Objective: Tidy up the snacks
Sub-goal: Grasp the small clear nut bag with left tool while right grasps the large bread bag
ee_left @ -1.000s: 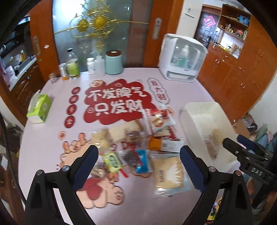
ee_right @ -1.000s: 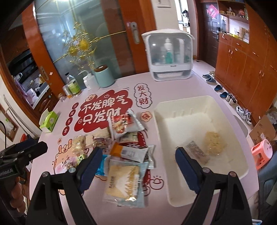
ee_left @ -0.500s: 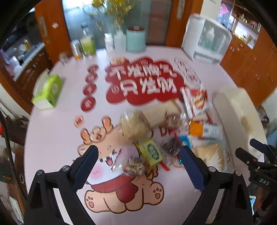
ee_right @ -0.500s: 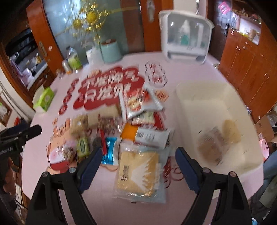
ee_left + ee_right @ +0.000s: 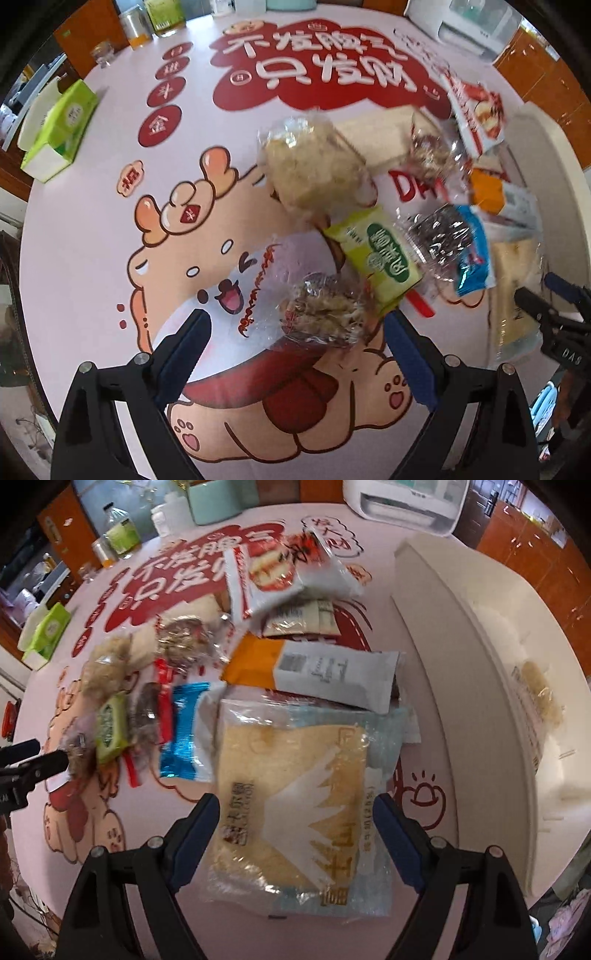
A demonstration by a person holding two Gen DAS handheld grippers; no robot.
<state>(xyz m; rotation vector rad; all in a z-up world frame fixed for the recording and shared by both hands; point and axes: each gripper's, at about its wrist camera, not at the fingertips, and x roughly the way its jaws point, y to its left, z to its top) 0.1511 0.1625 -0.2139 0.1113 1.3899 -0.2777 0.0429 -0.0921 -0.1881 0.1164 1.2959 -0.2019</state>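
The pink table mat (image 5: 85, 236) carries large white Chinese characters on a red cloud, red discs with single characters, and a cartoon animal; red letters reading "DA" show beside the snack pile. The right gripper's body, seen at the edge of the left wrist view, is stamped "DAS".

The left gripper (image 5: 297, 345) is spread wide with nothing between its fingers. Just ahead of it, between the fingertips and slightly toward the right finger, lies a clear-wrapped brown shredded snack (image 5: 323, 314). Beyond that, touching it, sits a green packet (image 5: 376, 258) with a green oval label in white Chinese characters, and farther ahead a clear-wrapped pale floss bun (image 5: 314, 166).

The right gripper (image 5: 295, 825) is also wide open and empty. A large clear bread packet (image 5: 295, 805), printed with a white mountain shape and Chinese characters, lies between its fingers and reaches ahead of them. Beyond it lie an orange and white packet (image 5: 317, 674) and a blue packet (image 5: 184, 731) to the left. The white bin (image 5: 461, 664) stands right of the gripper, holding two wrapped snacks
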